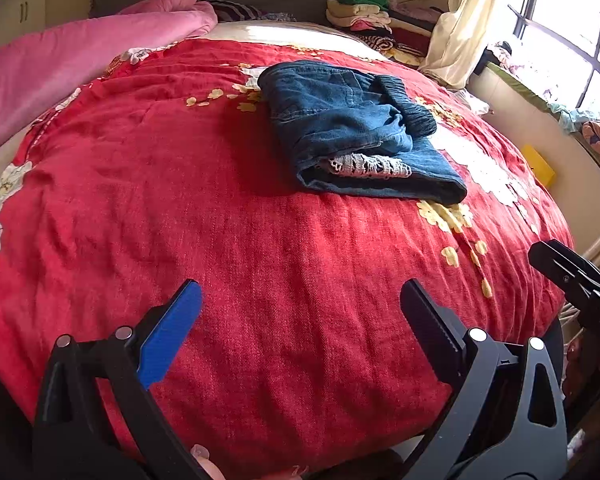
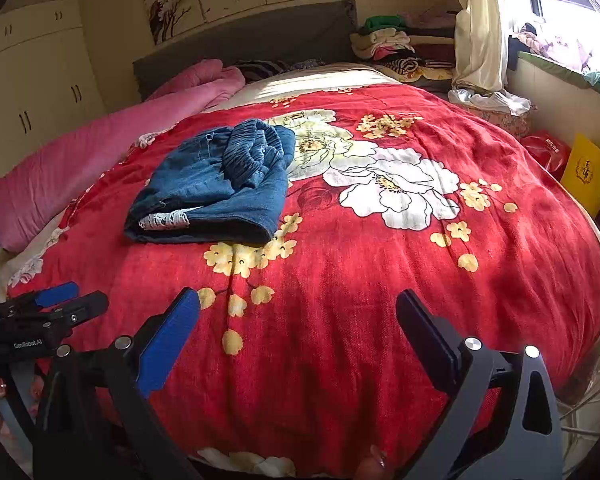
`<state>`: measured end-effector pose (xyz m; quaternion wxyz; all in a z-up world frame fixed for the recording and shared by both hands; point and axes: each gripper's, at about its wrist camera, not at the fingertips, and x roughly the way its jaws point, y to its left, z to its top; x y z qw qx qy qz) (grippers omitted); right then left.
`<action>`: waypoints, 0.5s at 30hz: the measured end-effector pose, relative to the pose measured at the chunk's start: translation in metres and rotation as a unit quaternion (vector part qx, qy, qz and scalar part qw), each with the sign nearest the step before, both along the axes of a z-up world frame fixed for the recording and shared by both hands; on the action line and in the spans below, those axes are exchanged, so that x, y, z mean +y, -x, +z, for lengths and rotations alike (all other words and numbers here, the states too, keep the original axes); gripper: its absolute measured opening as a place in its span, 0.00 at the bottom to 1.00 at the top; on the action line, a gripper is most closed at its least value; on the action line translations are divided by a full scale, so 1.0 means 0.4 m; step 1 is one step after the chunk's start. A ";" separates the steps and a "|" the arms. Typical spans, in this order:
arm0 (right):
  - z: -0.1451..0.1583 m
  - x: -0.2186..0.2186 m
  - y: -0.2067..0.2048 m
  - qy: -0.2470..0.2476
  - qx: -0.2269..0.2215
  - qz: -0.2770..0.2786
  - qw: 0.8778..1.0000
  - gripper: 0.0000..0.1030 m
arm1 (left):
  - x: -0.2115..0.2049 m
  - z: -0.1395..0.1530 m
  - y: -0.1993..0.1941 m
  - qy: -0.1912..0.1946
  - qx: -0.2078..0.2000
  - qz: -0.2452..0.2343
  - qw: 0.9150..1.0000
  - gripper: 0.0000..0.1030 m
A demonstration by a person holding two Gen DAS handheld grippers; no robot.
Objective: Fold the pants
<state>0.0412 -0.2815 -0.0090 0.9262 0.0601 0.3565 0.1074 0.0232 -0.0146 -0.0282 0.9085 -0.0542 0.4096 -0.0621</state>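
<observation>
Two grippers are shown nearest the viewer, both held low over the near edge of the red floral blanket [image 1: 260, 280]. The left gripper [image 1: 300, 316] is seen with its blue and black fingers spread wide and nothing between them; the right gripper [image 2: 298, 320] is likewise spread and empty. Each is glimpsed at the margin of the other's view, so they are judged to be held side by side.

Beyond the grippers, a bare stretch of blanket is crossed before the denim pants [image 1: 352, 128] are reached. The pants are laid on the blanket in a compact bundle, already doubled over, with a ribbed waistband [image 2: 256, 152] heaped on top and a strip of white lace trim [image 2: 166, 218] showing at the near folded edge. The bundle is well apart from both grippers. From the left gripper it is seen ahead and slightly right; from the right gripper it is seen ahead and to the left. Its long axis is judged to run roughly away from the grippers, towards the headboard. Neither gripper can be called clearly nearer. Folding is judged nearly complete, with only the bunched waistband left untidy.

Farther from the pants, a pink quilt [image 2: 100, 152] is laid along the left side, and stacked clothes [image 2: 396, 46] are piled by the headboard [image 2: 260, 36].
</observation>
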 end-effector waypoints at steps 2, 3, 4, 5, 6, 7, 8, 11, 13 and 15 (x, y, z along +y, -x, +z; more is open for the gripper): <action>0.000 0.000 0.000 0.000 0.000 0.000 1.000 0.95 | 0.000 -0.001 0.001 0.000 0.001 0.000 1.000 0.91; 0.000 -0.001 0.000 0.001 0.000 0.000 1.000 0.95 | 0.000 0.000 0.002 0.000 0.000 0.000 1.000 0.91; 0.000 0.000 0.000 0.001 0.001 0.000 1.000 0.95 | 0.000 0.000 0.001 -0.001 0.000 0.000 1.000 0.90; 0.001 0.001 0.001 0.001 0.000 0.000 1.000 0.95 | 0.000 0.000 0.001 0.000 0.001 0.000 1.000 0.91; 0.001 0.000 0.001 0.002 -0.001 0.000 1.000 0.95 | 0.001 0.000 0.001 0.001 0.001 0.001 1.000 0.91; 0.002 0.000 0.000 0.002 -0.001 0.000 1.000 0.95 | 0.000 0.001 0.001 0.000 0.000 0.001 1.000 0.91; 0.002 0.000 0.001 0.003 -0.001 0.000 1.000 0.95 | 0.001 0.002 0.000 0.000 -0.001 0.002 1.000 0.91; 0.002 0.001 0.000 0.003 -0.002 0.001 1.000 0.95 | 0.002 0.005 0.001 -0.003 -0.003 0.004 1.000 0.91; 0.002 0.000 0.000 0.003 -0.002 0.001 1.000 0.95 | 0.002 0.006 0.001 -0.004 -0.002 0.004 1.000 0.91; 0.001 0.001 -0.001 0.003 -0.001 0.000 1.000 0.95 | 0.003 0.006 0.001 -0.007 -0.002 0.005 1.000 0.91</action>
